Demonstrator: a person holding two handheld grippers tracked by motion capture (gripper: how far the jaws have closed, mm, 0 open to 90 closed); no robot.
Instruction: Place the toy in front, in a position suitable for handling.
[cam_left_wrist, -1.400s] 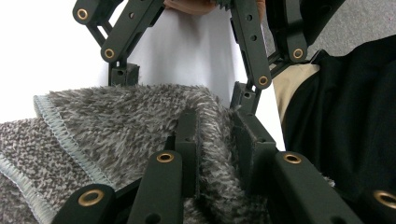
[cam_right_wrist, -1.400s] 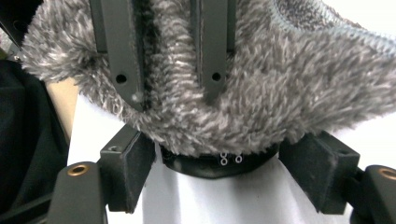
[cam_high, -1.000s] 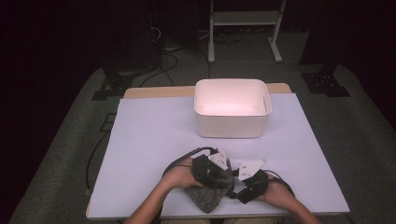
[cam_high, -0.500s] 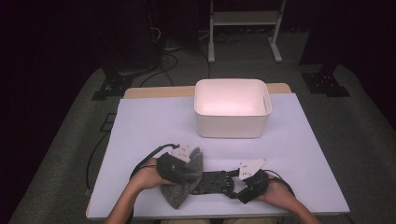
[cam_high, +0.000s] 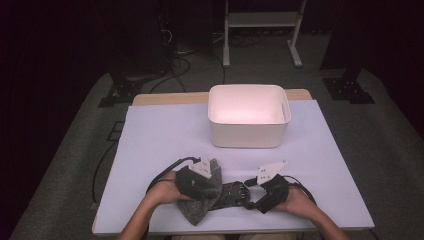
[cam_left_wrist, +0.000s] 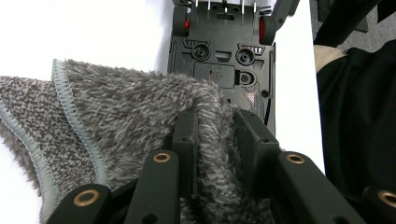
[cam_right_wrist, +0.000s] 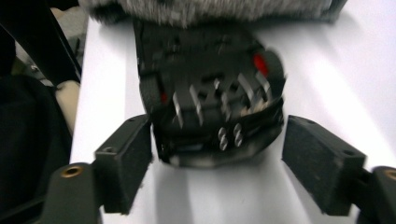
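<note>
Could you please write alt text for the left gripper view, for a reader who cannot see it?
The left gripper pinches a fold of fluffy grey cloth between its two black jaws. Beyond it a black device with red parts lies on the white table, partly under the cloth.

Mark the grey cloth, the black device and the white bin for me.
grey cloth (cam_left_wrist: 116, 107), left gripper view, fuzzy face.
black device (cam_right_wrist: 210, 93), right gripper view, underside.
white bin (cam_high: 248, 136), high view, front wall.
</note>
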